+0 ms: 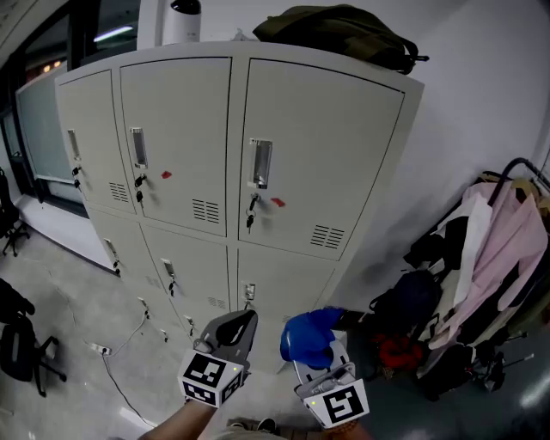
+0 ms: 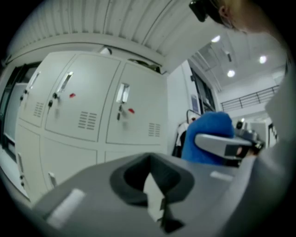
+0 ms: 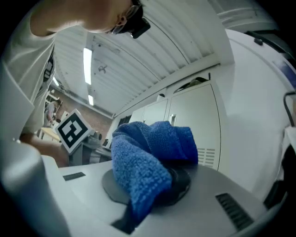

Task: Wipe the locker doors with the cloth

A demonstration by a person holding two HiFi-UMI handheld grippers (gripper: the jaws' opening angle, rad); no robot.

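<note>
The pale grey lockers (image 1: 318,146) stand in front of me, with upper doors and smaller lower doors, and keys hang in the locks. My right gripper (image 1: 316,351) is shut on a bunched blue cloth (image 1: 309,333), held low and short of the lower doors. In the right gripper view the cloth (image 3: 148,152) spills over the right gripper (image 3: 155,192), with the lockers (image 3: 194,115) behind. My left gripper (image 1: 243,325) hangs beside it, shut and empty. In the left gripper view the left gripper (image 2: 150,173) points at the lockers (image 2: 88,111), and the cloth (image 2: 208,134) shows at the right.
An olive bag (image 1: 344,34) and a white container (image 1: 182,19) lie on top of the lockers. A clothes rack with a pink garment (image 1: 507,249) and dark bags (image 1: 412,301) stand at the right. A cable with a power strip (image 1: 103,348) runs across the floor at the left.
</note>
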